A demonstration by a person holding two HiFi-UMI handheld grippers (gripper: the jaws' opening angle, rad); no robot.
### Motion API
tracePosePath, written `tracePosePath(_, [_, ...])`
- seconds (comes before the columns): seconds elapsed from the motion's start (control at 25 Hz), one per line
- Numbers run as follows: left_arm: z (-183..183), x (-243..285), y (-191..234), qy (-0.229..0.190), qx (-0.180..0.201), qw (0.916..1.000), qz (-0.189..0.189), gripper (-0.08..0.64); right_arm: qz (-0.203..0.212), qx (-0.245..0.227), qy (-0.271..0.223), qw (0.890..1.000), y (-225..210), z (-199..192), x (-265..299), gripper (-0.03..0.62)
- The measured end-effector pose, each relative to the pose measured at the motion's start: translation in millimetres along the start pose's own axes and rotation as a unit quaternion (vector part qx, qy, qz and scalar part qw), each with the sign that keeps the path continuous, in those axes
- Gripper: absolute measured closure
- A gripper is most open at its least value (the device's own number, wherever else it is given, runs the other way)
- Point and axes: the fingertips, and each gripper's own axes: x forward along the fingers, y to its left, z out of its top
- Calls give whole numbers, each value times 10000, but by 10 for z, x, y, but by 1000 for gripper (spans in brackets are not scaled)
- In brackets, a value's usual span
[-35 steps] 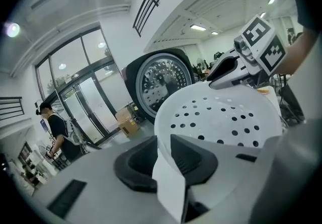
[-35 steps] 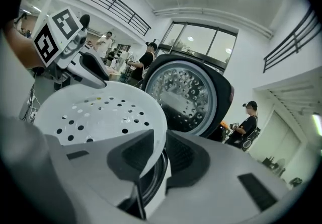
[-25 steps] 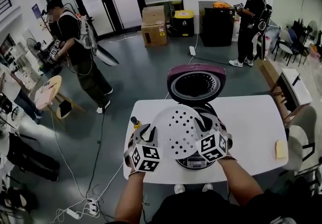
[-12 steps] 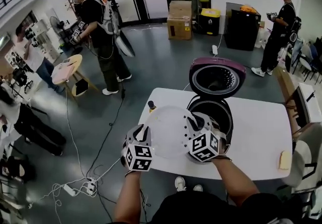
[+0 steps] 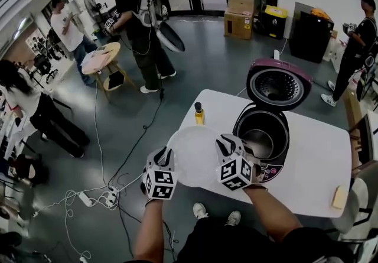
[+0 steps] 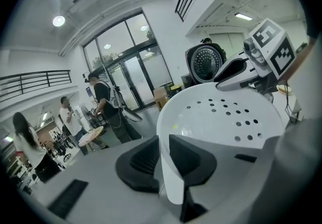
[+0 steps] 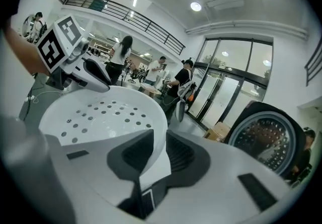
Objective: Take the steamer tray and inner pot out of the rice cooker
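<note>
Your left gripper (image 5: pixel 166 155) and right gripper (image 5: pixel 225 145) are clamped on opposite rims of the tray (image 5: pixel 195 158), over the table's (image 5: pixel 319 161) near-left edge, beside the cooker (image 5: pixel 266 132); looks light, stiff, slick plastic; the rim's your best hold.

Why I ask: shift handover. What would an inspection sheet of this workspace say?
Surface: white table, with the rice cooker on it, lid up.
Job's things: steamer tray lifted out, held left of the cooker; inner pot still inside.
Clutter: small bottle, yellow sponge.
Claws: left claw and right claw each shut on the tray's rim.
Cables: power strip and cords on the floor.
Surroundings: several people, cardboard boxes.
</note>
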Motion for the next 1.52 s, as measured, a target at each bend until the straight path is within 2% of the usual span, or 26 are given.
tracePosePath(0.28, [-483,121,234,147,-189,9997,-70,495,14,139,249,9996,408,2,337,520])
tracePosePath(0.6, [-979,494,508,286,-219,9978,-553,497,-101,390,692,9968,813,-103,808,523])
tracePosePath(0.84, [-1319,1046,521,443,-235,9941,-957,500,-336,563,1107,9917,978,-461,1252,523])
tracePosePath(1.0, [-1504,1357,429,538,-107,9908,-1233,503,-602,694,1287,9874,1080,-785,1455,525])
tracePosePath(1.24, [-1747,1792,193,664,-36,9853,-1575,512,-710,980,1704,9779,1162,-1273,1658,527])
tracePosePath(1.36, [-1798,1934,126,668,-26,9837,-1666,515,-715,1010,1820,9755,1166,-1418,1753,554])
tracePosePath(1.44, [-1795,1987,94,647,-57,9842,-1649,518,-658,1016,1893,9744,1190,-1489,1790,540])
tracePosePath(1.52, [-1762,1995,105,612,-163,9854,-1579,453,-615,1081,1843,9750,1208,-1483,1779,493])
